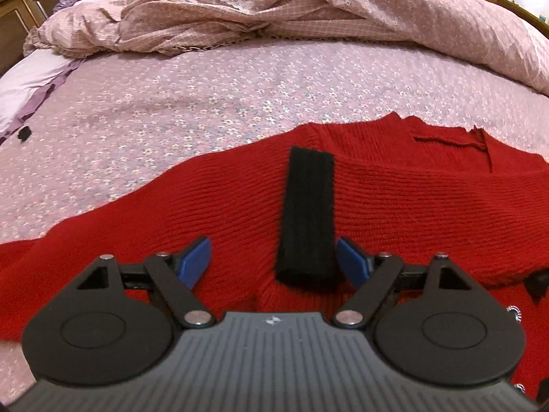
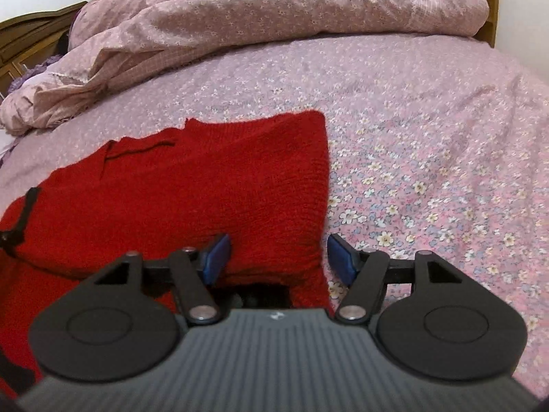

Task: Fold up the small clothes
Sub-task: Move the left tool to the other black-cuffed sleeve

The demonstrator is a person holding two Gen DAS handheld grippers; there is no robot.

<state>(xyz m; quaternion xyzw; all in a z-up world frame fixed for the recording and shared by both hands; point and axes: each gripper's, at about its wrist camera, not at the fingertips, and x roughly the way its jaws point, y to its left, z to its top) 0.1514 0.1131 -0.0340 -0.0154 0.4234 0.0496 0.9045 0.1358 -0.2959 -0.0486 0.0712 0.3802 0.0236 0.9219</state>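
Note:
A red knit garment (image 1: pixel 394 199) lies spread on the floral bedsheet, with a black knit strap (image 1: pixel 307 213) lying on it. My left gripper (image 1: pixel 274 261) is open just above the garment, its blue fingers on either side of the strap's near end. In the right wrist view the same red garment (image 2: pixel 206 185) lies with its right edge folded. My right gripper (image 2: pixel 278 257) is open over that edge near its lower corner, the left finger above red knit and the right finger above the sheet.
A rumpled pink floral duvet (image 1: pixel 308 10) is heaped along the far side of the bed and also shows in the right wrist view (image 2: pixel 274 10). The floral bedsheet (image 2: pixel 429 137) stretches right of the garment. A small black object (image 1: pixel 24 134) lies at the left.

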